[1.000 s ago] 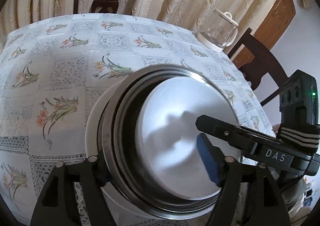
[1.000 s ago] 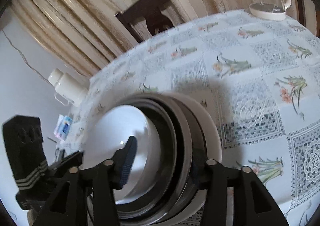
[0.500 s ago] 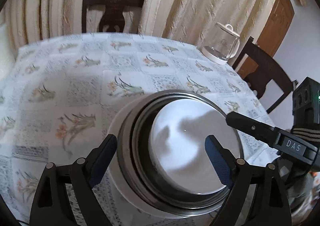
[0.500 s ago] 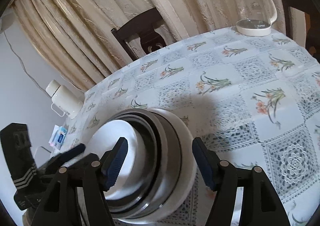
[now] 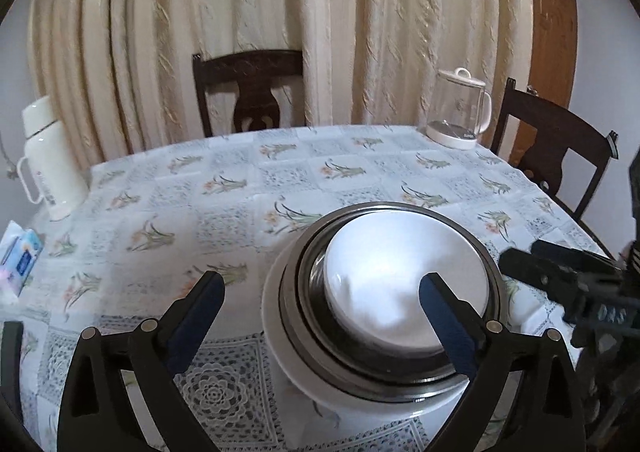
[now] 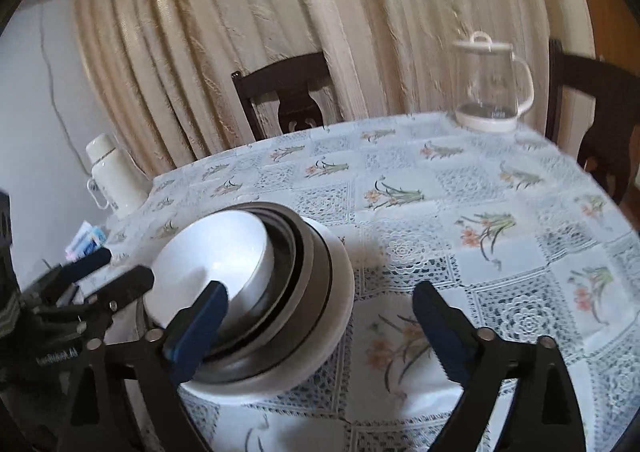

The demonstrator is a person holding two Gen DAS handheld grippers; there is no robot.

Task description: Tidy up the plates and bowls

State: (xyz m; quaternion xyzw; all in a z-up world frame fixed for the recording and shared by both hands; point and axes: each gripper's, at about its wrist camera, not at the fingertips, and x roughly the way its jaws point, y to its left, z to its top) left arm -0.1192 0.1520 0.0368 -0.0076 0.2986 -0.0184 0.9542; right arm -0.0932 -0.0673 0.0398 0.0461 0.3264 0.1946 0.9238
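Both grippers wide, holding nothing: left gripper (image 5: pixel 322 306) above the stack's near-left side, right gripper (image 6: pixel 320 316) just R of it. White bowl (image 5: pixel 404 284) sits nested in metal bowl (image 5: pixel 384 374), on white plate (image 5: pixel 280 348), all stacked on floral tablecloth (image 5: pixel 192 212) near front edge. Glass kettle (image 5: pixel 460 112) far R corner, white flask (image 5: pixel 44 156) at L edge.

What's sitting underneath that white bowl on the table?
The white bowl nests inside a metal bowl, which rests on a white plate. Anything else between them is hidden by the rims.
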